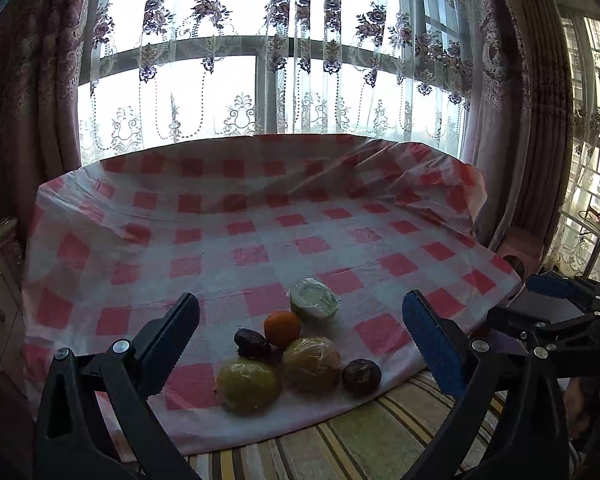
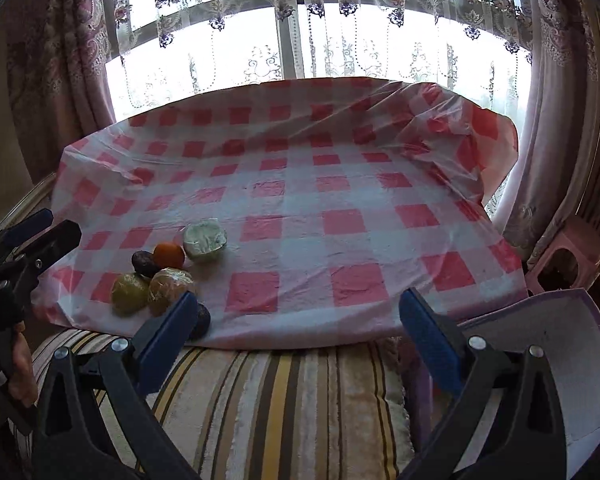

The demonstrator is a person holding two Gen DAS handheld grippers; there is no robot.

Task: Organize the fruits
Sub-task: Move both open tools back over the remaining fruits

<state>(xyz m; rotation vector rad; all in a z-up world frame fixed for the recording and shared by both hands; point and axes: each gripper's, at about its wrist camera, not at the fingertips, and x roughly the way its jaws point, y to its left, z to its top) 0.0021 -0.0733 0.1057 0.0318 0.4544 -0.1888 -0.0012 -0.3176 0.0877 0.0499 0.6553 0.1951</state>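
Several fruits sit bunched at the near edge of a red-and-white checked cloth (image 1: 260, 240): a green wrapped fruit (image 1: 314, 298), a small orange (image 1: 282, 327), a dark fruit (image 1: 251, 342), a yellow-green wrapped fruit (image 1: 247, 385), a brownish wrapped fruit (image 1: 311, 363) and another dark fruit (image 1: 361, 376). My left gripper (image 1: 300, 340) is open and empty, just short of the bunch. My right gripper (image 2: 296, 332) is open and empty, right of the fruits (image 2: 168, 276). The right view also shows the left gripper (image 2: 40, 236) at the far left.
A striped cushion (image 2: 280, 400) lies in front of the cloth. A white and purple container (image 2: 572, 360) sits at the lower right, beside my right gripper. Lace curtains and a window (image 1: 280, 80) stand behind. A pink stool (image 2: 560, 260) stands at the right.
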